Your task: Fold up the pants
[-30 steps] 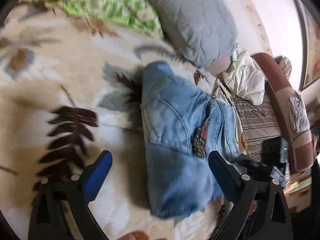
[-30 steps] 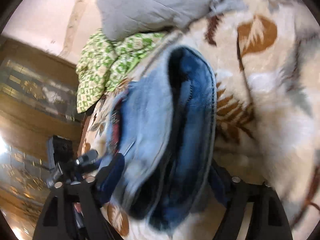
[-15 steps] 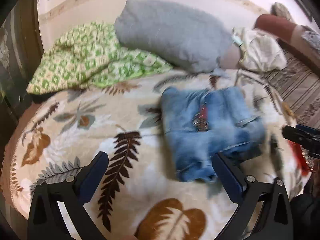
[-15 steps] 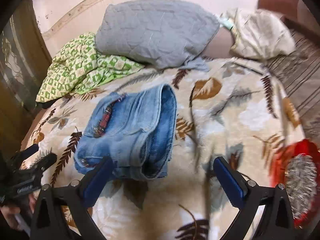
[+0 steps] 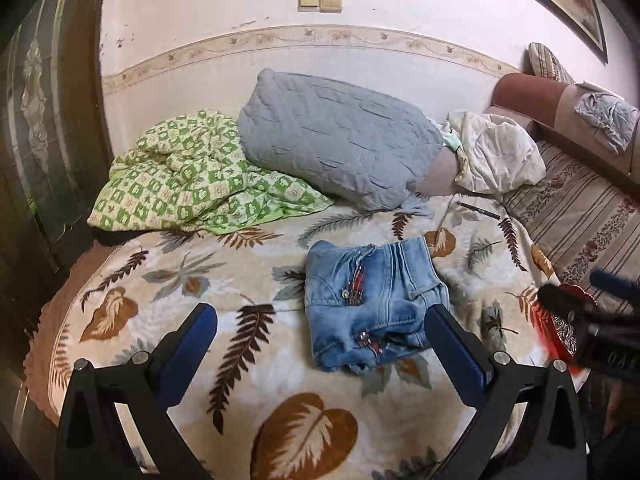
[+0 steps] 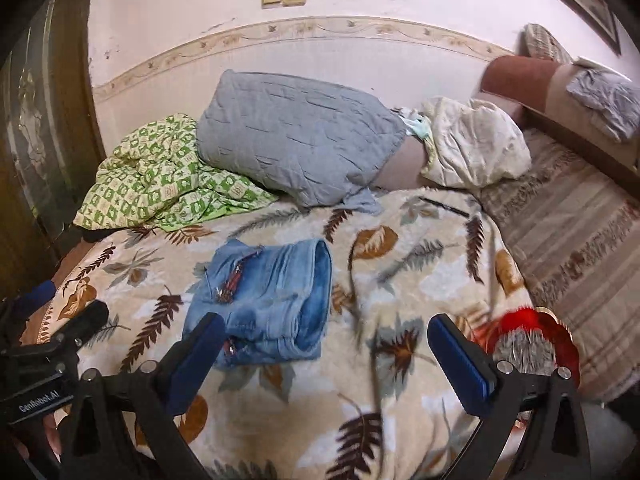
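Jeans (image 5: 374, 304) lie folded in a compact light-blue bundle on the leaf-patterned blanket (image 5: 168, 280); the left hand-held gripper (image 5: 320, 344) gapes wide above, empty. From the right, the right hand-held gripper (image 6: 326, 350) has just opened fully, holding nothing, clear of the jeans.

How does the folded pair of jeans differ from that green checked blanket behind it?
The jeans are faded blue denim; the blanket is green and cream checks. The jeans lie folded in a compact stack; the blanket is crumpled in a loose heap. The jeans sit mid-bed; the blanket lies by the wall. Both rest on the leaf-patterned bedspread.
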Demonstrator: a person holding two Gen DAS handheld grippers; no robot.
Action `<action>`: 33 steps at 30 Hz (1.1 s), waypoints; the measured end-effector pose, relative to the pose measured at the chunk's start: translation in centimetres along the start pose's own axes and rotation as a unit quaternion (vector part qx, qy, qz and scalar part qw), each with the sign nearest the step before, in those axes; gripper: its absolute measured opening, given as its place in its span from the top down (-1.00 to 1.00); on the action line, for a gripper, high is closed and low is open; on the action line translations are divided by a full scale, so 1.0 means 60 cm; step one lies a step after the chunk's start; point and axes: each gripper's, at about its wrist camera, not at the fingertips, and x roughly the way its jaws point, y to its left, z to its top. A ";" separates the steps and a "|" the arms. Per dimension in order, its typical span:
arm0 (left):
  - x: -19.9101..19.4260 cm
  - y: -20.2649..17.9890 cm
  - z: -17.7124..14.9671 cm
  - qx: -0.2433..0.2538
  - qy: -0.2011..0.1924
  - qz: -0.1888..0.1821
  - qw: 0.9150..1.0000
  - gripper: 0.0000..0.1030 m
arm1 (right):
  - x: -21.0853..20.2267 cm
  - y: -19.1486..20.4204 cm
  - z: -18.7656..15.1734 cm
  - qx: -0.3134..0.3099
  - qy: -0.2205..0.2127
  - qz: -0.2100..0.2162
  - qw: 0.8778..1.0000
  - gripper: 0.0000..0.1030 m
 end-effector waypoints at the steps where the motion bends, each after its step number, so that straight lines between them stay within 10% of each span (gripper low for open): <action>1: -0.003 -0.001 -0.005 0.000 0.001 0.001 1.000 -1.00 | -0.001 -0.001 -0.011 0.005 0.004 0.002 1.000 -0.99; 33: -0.012 0.029 -0.041 -0.020 0.024 0.024 0.999 -1.00 | 0.024 0.016 -0.074 -0.012 0.025 -0.008 1.000 -1.00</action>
